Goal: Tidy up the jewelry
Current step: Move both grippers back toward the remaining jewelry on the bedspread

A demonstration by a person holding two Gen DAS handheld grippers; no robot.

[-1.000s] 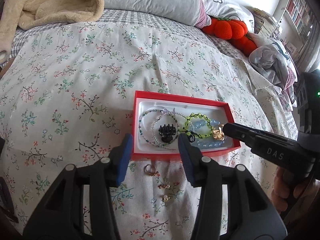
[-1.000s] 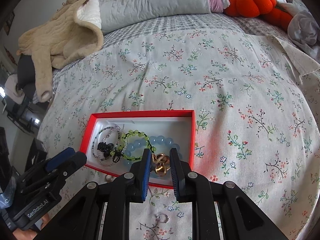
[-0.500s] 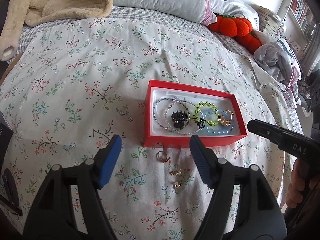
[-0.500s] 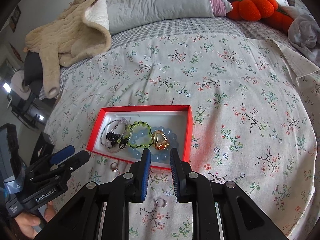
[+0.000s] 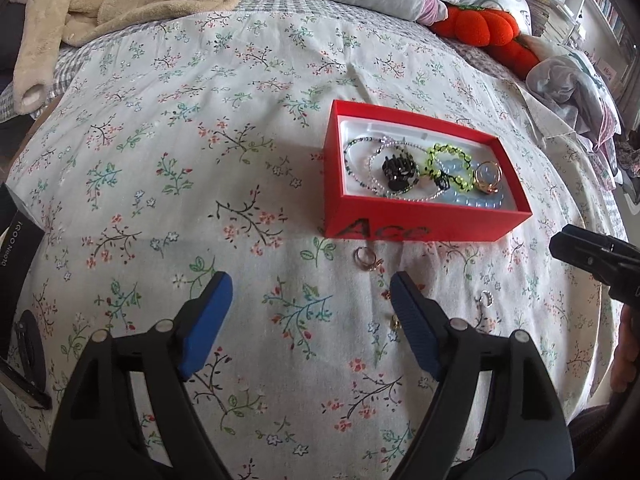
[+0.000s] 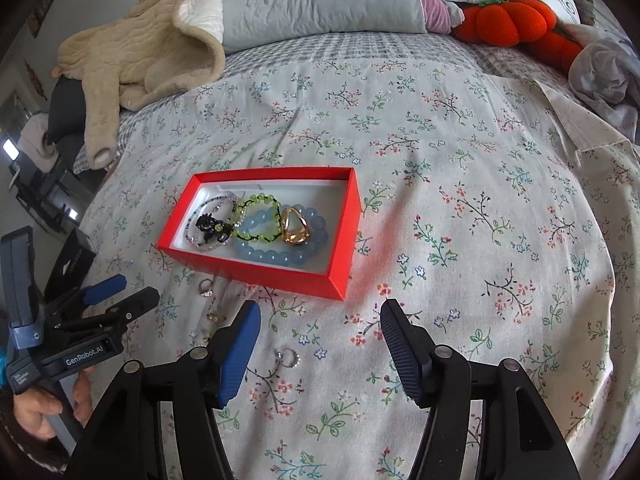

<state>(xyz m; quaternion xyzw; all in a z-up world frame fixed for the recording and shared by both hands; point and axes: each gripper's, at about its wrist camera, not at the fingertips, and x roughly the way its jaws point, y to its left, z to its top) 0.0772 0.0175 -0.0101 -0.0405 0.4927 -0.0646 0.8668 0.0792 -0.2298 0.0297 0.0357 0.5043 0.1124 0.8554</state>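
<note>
Both grippers hover low over the floral bedspread [image 6: 460, 168] with jaws spread wide and empty, the left gripper [image 5: 310, 308] and the right gripper [image 6: 320, 344]. Just ahead, loose on the fabric, lie a small ring [image 6: 289, 358], another ring [image 5: 365, 258] close to the box front, and tiny gold earrings [image 5: 395, 322]. Beyond sits the red box [image 6: 256, 270], holding a gold ring [image 6: 294, 226], blue bead bracelet [image 6: 272, 256], green bead bracelet [image 6: 260, 204] and black hair claw [image 5: 399, 168], with beige blanket [image 6: 152, 44] and orange plush [image 6: 508, 20] far back.
</note>
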